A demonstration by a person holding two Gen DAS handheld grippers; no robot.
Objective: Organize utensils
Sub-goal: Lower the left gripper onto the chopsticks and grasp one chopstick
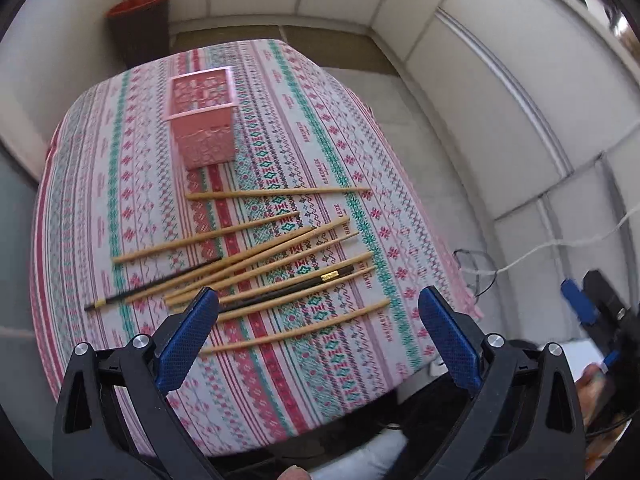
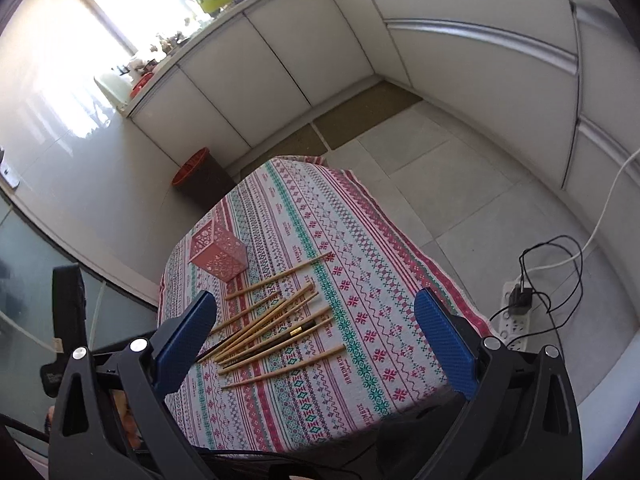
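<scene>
Several wooden chopsticks lie scattered on a patterned tablecloth, with two black chopsticks among them. A pink lattice holder stands upright behind them and looks empty. My left gripper is open, hovering above the near end of the pile. In the right wrist view the chopsticks and the pink holder lie ahead on the table. My right gripper is open, held higher and farther back.
A dark bin with a red rim stands on the floor behind the table. White cabinets line the walls. A power strip with cables lies on the floor to the right.
</scene>
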